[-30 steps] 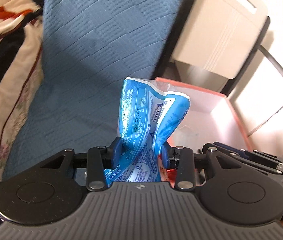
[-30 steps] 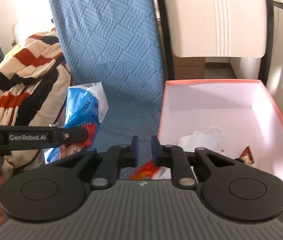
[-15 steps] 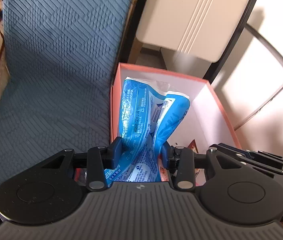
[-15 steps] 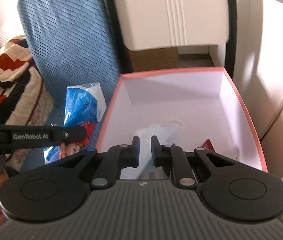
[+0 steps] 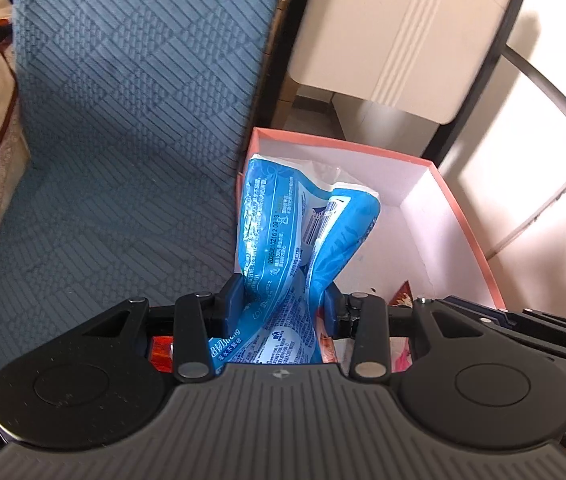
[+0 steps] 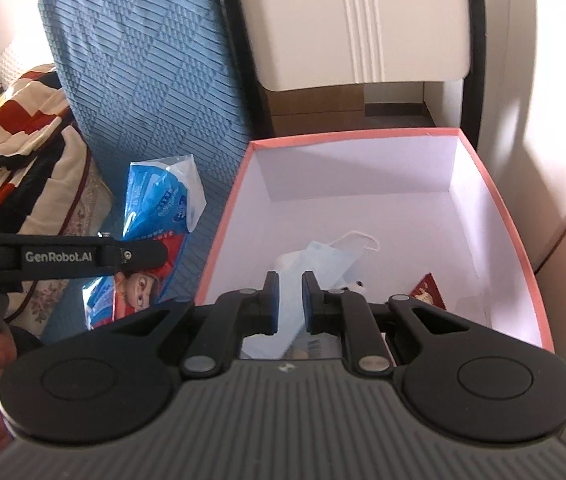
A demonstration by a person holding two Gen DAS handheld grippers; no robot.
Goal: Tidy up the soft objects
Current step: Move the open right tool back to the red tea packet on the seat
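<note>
Left gripper (image 5: pixel 283 304) clamps a blue pack (image 5: pixel 295 232) — at the box (image 5: pixel 463 208) edge. Right gripper (image 6: pixel 288 300) pinched near-closed, empty — over a mask (image 6: pixel 323 256).

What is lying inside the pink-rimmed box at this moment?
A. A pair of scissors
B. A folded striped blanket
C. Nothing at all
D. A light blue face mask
D: in the right wrist view, a light blue face mask with white ear loops lies on the white floor of the pink-rimmed box, beside a small red packet.
</note>
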